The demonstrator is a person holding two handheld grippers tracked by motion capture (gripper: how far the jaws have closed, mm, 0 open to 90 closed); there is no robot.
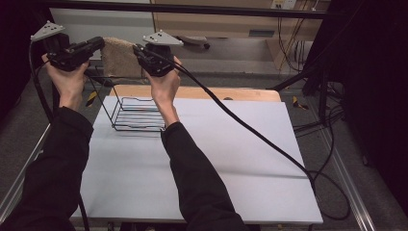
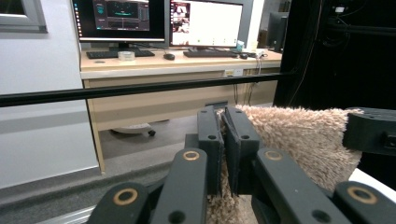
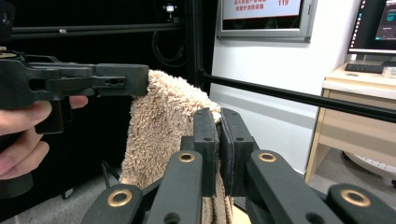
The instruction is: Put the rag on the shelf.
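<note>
Both grippers pinch one fuzzy tan towel (image 1: pixel 119 57) and hold it up in the air above the far edge of the table (image 1: pixel 231 159). Left gripper (image 1: pixel 98 44) squeezes one top corner, right gripper (image 1: pixel 138 50) squeezes the other. It looks soft and shaggy, hanging down over a black wire rack (image 1: pixel 137 115).

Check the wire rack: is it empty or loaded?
Empty: the wire rack holds nothing; the towel hangs above it.
</note>
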